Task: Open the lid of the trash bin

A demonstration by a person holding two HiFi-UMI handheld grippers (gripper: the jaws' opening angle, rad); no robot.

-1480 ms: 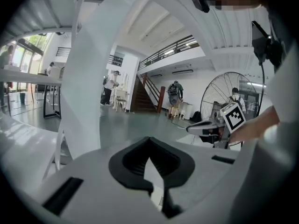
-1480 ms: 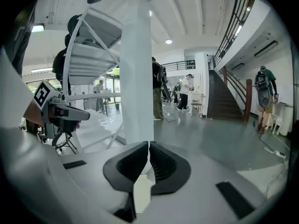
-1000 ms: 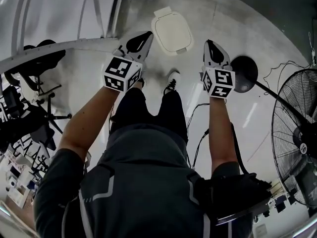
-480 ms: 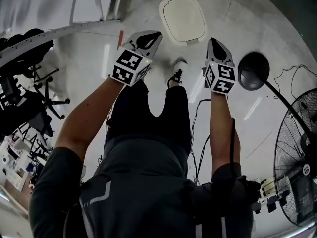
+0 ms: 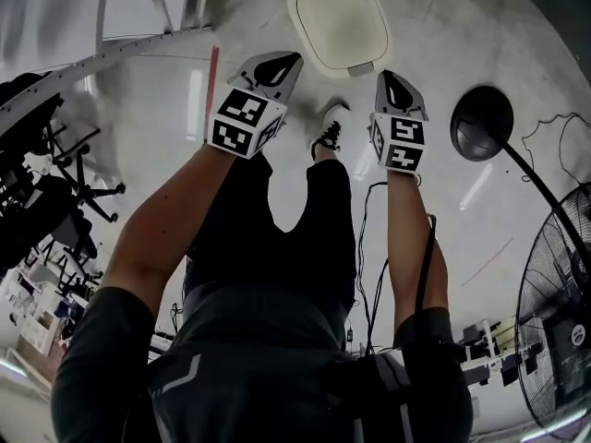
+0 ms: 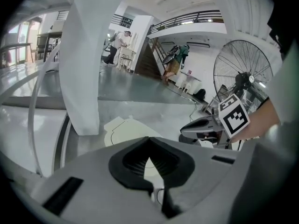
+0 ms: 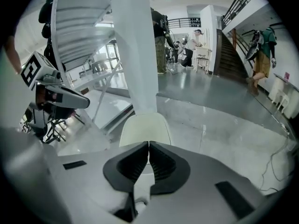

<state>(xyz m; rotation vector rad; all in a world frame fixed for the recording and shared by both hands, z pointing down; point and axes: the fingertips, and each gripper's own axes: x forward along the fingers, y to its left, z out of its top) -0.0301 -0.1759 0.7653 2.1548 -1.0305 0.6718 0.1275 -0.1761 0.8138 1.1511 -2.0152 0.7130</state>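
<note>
While the trash bin (image 5: 338,21) stands closed, the left claw (image 5: 282,63) and right claw (image 5: 391,83) hang clenched, empty.

The left gripper (image 6: 149,148) is holding its two black jaws tight together, with nothing between them. Just past the tips, the trash bin's (image 6: 122,130) cream lid is lying flat. A white pillar (image 6: 86,64) is standing behind it. The right gripper (image 6: 205,127) is hanging off to the right, and a big fan (image 6: 243,73) is standing farther back.

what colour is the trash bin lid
The lid is cream white; the head view shows it best.
</note>
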